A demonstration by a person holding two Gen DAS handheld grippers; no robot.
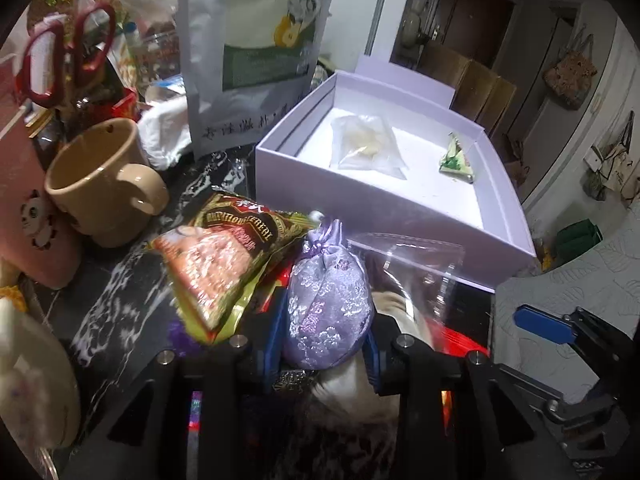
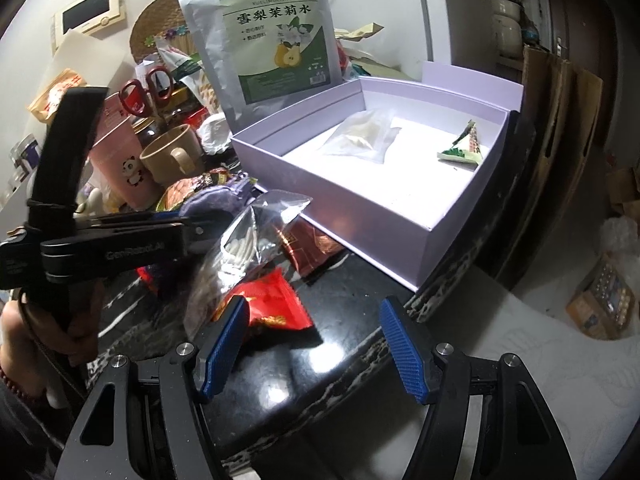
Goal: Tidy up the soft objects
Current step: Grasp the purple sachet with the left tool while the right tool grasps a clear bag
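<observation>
Now the left gripper (image 1: pixel 326 350) clamps a lilac brocade pouch (image 1: pixel 328 304).
Its blue pads press both sides; the right gripper (image 2: pixel 316 344) gapes empty beside a red packet (image 2: pixel 272 300).

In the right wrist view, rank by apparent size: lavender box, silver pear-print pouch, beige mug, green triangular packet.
1. Open lavender cardboard box
2. Silver pear-print pouch
3. Beige ceramic mug
4. Green triangular packet

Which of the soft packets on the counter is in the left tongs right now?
The lilac embroidered fabric sachet, clamped between the left tongs. The triangular snack packet and the clear plastic bag lie loose beside it.
</observation>
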